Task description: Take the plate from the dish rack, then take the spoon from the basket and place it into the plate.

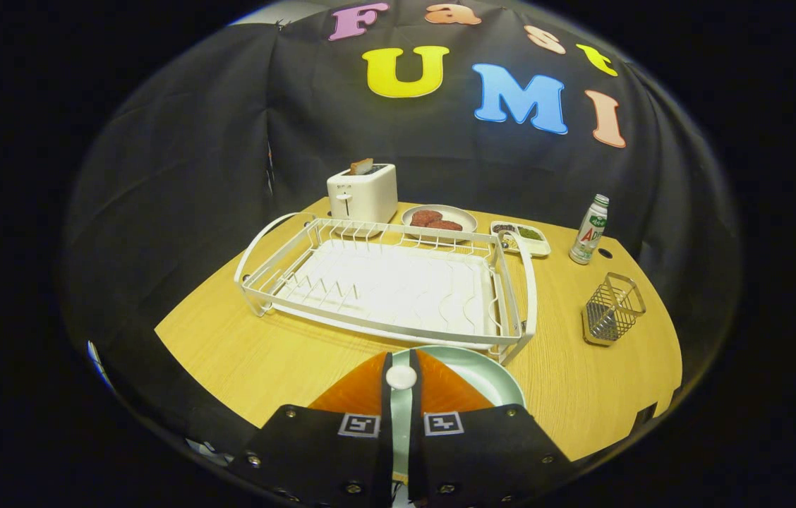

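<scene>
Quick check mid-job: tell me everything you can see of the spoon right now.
The spoon is gripped between the gripper fingers, both pressing on it, handle running back between them. It looks pale, whitish, glossy, maybe plastic or ceramic. Its rounded end pokes up just past the fingertips; the rest is hidden, so its bowl cannot be made out. It hangs over the pale green plate, which lies flat on the wooden table in front of the white dish rack. Whether it touches the plate is unclear.
</scene>
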The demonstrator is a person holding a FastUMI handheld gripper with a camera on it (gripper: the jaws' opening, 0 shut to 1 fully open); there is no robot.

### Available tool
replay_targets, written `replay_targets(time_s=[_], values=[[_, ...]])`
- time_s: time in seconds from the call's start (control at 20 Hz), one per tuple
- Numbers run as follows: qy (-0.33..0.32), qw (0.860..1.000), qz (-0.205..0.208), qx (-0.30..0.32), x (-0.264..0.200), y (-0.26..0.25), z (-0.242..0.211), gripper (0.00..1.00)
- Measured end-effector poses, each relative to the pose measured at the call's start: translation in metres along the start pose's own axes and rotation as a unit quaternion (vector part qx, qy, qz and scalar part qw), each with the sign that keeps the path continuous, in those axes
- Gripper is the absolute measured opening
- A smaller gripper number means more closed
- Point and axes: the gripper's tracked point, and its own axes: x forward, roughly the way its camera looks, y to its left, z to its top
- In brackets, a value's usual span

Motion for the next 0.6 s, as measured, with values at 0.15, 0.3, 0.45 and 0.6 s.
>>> replay_targets(time_s=[0.15, 0.3, 0.45, 0.6], values=[[0.002, 1.0, 0.011, -0.01, 0.002, 0.0, 0.0, 0.09], [0.005, 1.0, 0.018, -0.018, 0.003, -0.002, 0.003, 0.11], [0.007, 0.999, 0.021, -0.031, 0.004, -0.005, 0.002, 0.14], [0.009, 0.999, 0.014, -0.04, 0.004, -0.011, 0.004, 0.14]])
